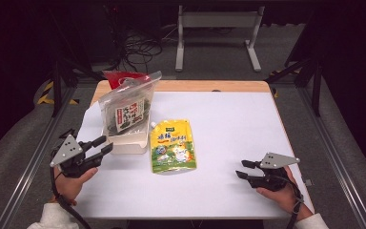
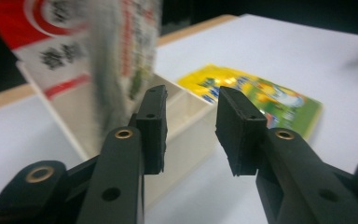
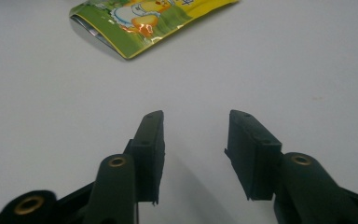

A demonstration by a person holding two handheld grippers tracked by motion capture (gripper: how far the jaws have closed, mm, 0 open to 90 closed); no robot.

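Observation:
A low white box stands at the table's left and holds a clear packet of dark seaweed upright, with a red packet behind it. A yellow and green spouted pouch lies flat just right of the box. My left gripper is open beside the box's near left side; in the left gripper view its jaws frame the box's corner without touching it, the pouch beyond. My right gripper is open and empty over bare table at the right, pointing left toward the pouch.
The white table top has a wooden strip along its far edge. Behind it on the floor stand a grey metal frame and loose cables. Dark rails run along both sides of the table.

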